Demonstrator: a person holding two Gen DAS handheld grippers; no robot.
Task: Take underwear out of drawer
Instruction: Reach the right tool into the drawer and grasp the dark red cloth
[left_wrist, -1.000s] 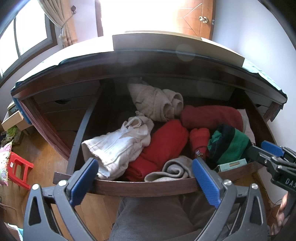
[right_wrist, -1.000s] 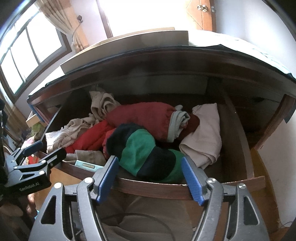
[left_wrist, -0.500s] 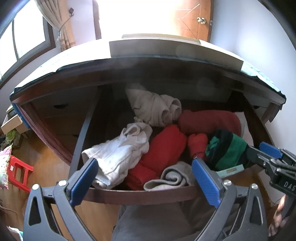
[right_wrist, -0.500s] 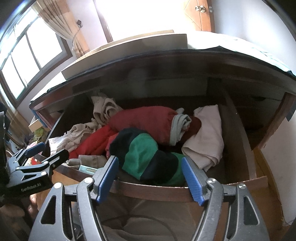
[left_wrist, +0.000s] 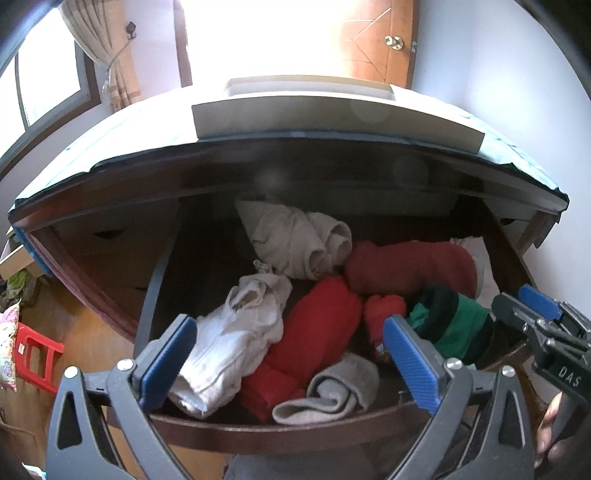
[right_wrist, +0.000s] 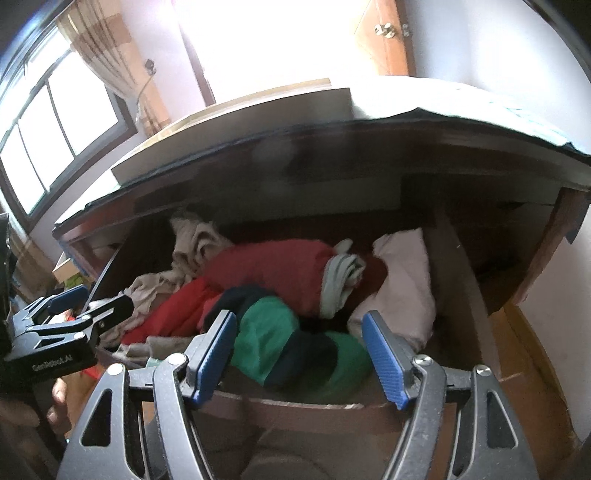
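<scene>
Nearest the drawer's front rail (left_wrist: 295, 430), the left gripper (left_wrist: 291, 365) and the right gripper (right_wrist: 299, 356) hung above it with jaws spread wide and nothing between the pads. Just behind the rail lay a rolled grey cloth (left_wrist: 332, 391), a crumpled white garment (left_wrist: 232, 339) to its left and a folded red piece (left_wrist: 314, 332) between them. Right of the red piece sat a green and dark striped bundle (right_wrist: 295, 343). Farther behind the rail rested a long dark red roll (left_wrist: 410, 266), a pale pink fold (right_wrist: 402, 280) and, deepest, a beige bundle (left_wrist: 295, 240). All the underwear lay inside the drawer.
</scene>
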